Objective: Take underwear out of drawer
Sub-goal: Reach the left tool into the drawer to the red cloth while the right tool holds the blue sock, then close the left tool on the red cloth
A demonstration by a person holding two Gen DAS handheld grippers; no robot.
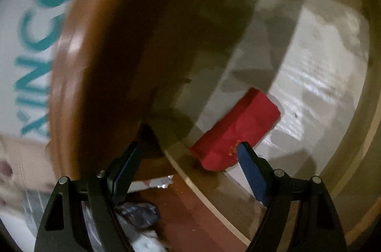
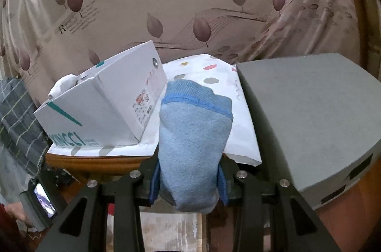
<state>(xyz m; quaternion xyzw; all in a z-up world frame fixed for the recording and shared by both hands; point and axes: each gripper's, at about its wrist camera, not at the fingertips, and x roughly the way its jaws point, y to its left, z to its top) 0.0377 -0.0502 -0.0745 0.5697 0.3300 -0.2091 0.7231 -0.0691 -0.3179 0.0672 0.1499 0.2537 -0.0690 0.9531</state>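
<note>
My right gripper [image 2: 188, 183] is clamped on a rolled light-blue knitted fabric bundle [image 2: 194, 144], lifted above the round wooden table [image 2: 100, 162], where a white cardboard box with teal lettering [image 2: 100, 106] sits on a polka-dot white cloth [image 2: 200, 68] beside a grey box [image 2: 309, 113]. My left gripper [image 1: 190, 166] hangs with its jaws spread wide and empty over the open pale-lined wooden drawer [image 1: 309, 85], its right pad just at a folded red fabric piece [image 1: 238, 130] lying on the drawer floor. I judge one garment is out and the red one is next: dip, straddle the fold, then close.
</note>
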